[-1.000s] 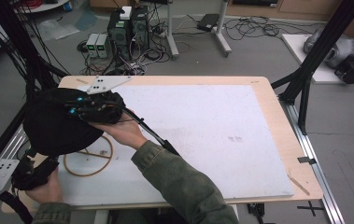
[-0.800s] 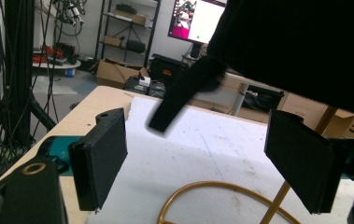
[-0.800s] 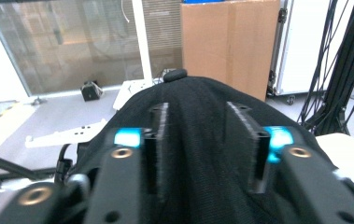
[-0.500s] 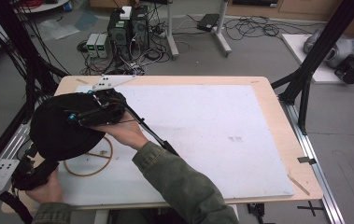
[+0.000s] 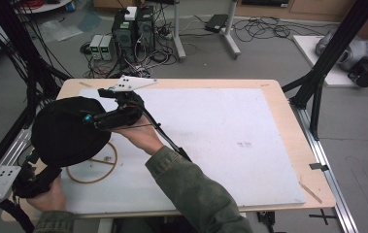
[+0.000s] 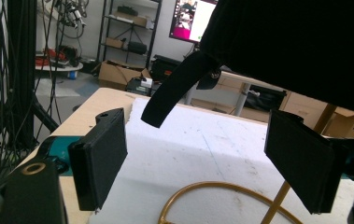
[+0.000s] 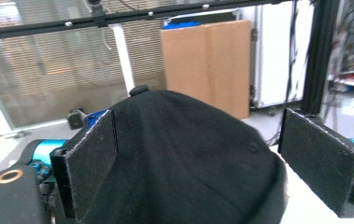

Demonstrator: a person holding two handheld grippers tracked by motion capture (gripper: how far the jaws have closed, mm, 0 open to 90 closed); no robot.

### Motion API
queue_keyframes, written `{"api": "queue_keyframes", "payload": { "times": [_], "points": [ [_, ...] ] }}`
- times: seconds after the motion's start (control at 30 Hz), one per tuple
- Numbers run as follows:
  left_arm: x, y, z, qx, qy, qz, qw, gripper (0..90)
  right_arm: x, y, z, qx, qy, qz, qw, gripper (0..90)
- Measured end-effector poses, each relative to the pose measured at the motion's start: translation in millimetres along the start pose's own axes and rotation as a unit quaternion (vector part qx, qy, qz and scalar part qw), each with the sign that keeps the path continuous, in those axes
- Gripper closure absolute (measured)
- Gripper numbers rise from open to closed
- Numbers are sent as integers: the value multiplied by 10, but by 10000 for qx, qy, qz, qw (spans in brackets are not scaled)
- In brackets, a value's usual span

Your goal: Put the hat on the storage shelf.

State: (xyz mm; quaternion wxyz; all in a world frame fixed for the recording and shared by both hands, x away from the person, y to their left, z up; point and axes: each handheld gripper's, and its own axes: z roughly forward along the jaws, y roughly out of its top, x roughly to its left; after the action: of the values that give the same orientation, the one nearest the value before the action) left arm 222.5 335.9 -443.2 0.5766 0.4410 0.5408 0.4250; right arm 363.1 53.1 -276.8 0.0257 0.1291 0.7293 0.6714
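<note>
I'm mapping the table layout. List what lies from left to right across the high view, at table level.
Left claw → black cap → right claw → brass-coloured ring stand → white foam mat → bare wooden table edge.

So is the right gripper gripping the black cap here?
Apart. In the right gripper view the right gripper has just been opening: its jaws stand wide, and the right-hand pad shows a clear gap from the black cap between them.
</note>
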Motion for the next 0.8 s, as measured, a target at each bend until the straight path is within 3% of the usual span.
{"api": "queue_keyframes", "payload": {
  "times": [0.23, 0.5, 0.67, 0.8],
  "points": [
    [-22, 1, 0, 15, 25, 84, 10000, 213, -41, 0, -285, -49, -366, -139, 9992, 114],
    [-48, 8, -15, -28, 75, 247, 9997, 214, -143, -31, -772, -195, -914, -121, 9956, 114],
    [-65, 11, -24, -57, 67, 348, 9994, 227, -180, -6, -1116, -388, -1227, -144, 9916, 114],
    [-88, 17, -25, -56, 50, 500, 9987, 230, -196, -27, -1432, -516, -1611, -158, 9855, 114]
  ]
}}
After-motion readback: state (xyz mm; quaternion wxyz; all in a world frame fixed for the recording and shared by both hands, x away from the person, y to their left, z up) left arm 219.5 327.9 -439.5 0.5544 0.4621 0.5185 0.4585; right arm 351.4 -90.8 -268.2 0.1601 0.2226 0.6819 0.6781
